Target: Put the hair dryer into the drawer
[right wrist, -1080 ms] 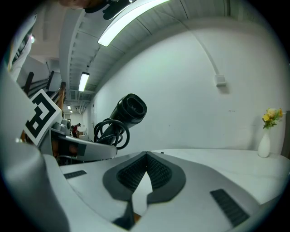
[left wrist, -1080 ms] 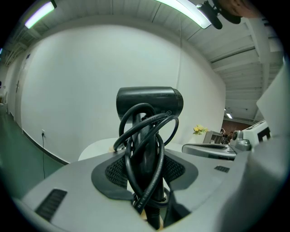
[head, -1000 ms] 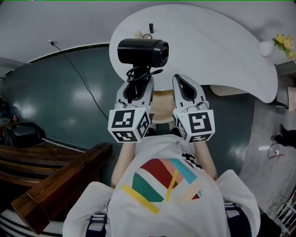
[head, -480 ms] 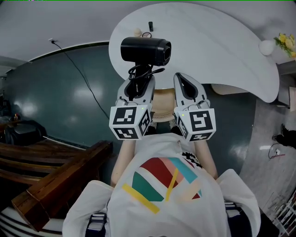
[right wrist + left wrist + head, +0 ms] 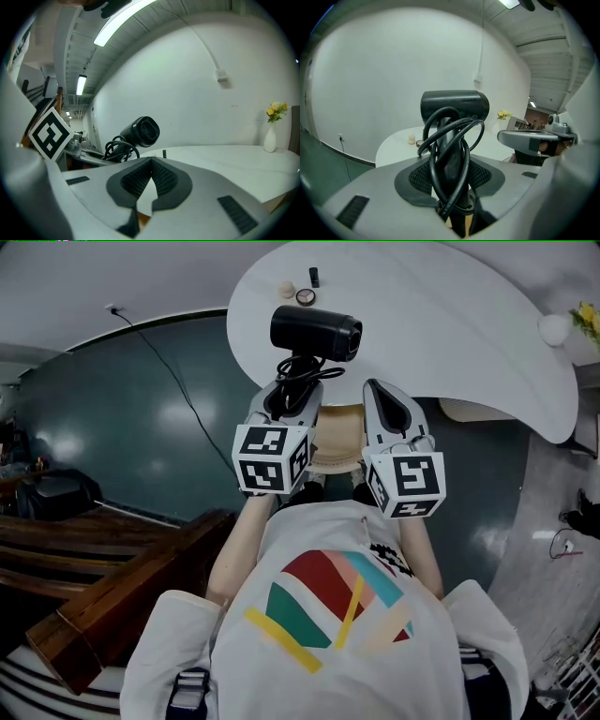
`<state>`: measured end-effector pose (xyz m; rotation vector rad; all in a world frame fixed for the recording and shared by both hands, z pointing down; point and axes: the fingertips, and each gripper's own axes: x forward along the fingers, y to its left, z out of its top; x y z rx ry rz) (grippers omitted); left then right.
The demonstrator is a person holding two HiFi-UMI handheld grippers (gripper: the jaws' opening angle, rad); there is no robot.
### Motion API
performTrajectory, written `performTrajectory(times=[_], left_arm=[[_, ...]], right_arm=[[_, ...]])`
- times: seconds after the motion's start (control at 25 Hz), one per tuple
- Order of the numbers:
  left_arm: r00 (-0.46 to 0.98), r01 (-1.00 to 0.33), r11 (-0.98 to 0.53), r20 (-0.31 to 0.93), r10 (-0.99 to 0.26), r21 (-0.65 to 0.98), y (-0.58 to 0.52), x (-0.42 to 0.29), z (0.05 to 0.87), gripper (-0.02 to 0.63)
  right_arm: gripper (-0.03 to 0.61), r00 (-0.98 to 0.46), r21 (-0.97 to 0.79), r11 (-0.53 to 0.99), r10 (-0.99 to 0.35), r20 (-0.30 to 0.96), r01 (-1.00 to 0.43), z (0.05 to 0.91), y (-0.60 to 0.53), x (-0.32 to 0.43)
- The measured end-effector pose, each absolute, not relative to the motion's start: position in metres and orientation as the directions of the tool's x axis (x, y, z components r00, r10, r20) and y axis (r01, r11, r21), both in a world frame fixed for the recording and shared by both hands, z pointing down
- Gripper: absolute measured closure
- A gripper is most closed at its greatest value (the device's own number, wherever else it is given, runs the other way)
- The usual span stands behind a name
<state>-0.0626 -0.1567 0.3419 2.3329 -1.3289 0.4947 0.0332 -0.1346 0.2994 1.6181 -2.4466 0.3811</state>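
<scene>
The black hair dryer (image 5: 316, 332) stands upright over the near edge of the white table (image 5: 450, 324), its barrel lying crosswise. My left gripper (image 5: 295, 390) is shut on its handle, with the black cord looped around the handle between the jaws. In the left gripper view the hair dryer (image 5: 454, 105) rises straight out of the left gripper (image 5: 450, 164). My right gripper (image 5: 377, 390) hangs just to the right, shut with nothing in it. Its tips meet in the right gripper view (image 5: 151, 164), where the hair dryer (image 5: 143, 132) shows at the left. No drawer is clearly visible.
Small toiletry items (image 5: 306, 296) lie at the table's far side. A white vase with yellow flowers (image 5: 555, 329) stands at the right end. A light wooden piece (image 5: 333, 442) sits under the table edge between the grippers. Dark wooden steps (image 5: 112, 606) are at lower left.
The left gripper with the hair dryer has sunk toward the table and looks smaller and farther right in the head view. The right gripper has kept its place beside it.
</scene>
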Motion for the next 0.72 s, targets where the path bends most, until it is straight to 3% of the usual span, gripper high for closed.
performTrajectory(times=[0.72], left_arm=[[0.456,-0.881,-0.393,0.688,-0.564,0.262,-0.080,-0.064,0.425,0.426]], right_arm=[[0.568,-0.391,-0.137,0.367,-0.830,0.399,-0.920,0.343,-0.123,0.029]])
